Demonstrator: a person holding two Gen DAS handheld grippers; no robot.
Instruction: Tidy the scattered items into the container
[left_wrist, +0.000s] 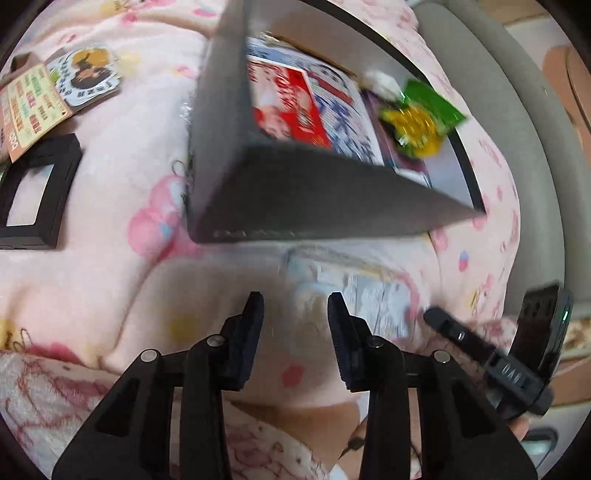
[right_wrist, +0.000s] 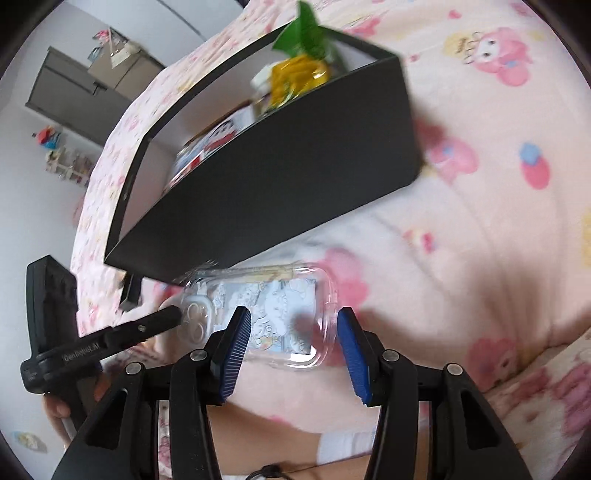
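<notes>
A black box (left_wrist: 295, 192) stands on the pink cartoon blanket (left_wrist: 110, 277), holding a red and blue booklet (left_wrist: 295, 107) and a green and yellow packet (left_wrist: 421, 118). Just in front of the box lies a clear phone case (right_wrist: 266, 314) with a drawn picture inside it. My right gripper (right_wrist: 293, 312) hovers over the case, its blue pads apart and not touching it. My left gripper (left_wrist: 295, 299) is open with nothing between its fingers, and the blurred phone case (left_wrist: 354, 295) lies a little ahead to its right. In the right wrist view, a left finger (right_wrist: 162, 319) reaches the case's camera end.
A black picture frame (left_wrist: 33, 192), a round cartoon sticker card (left_wrist: 85, 74) and a printed leaflet (left_wrist: 29, 110) lie on the blanket left of the box. A grey padded edge (left_wrist: 517, 147) runs along the right. A cabinet (right_wrist: 74, 92) stands far off.
</notes>
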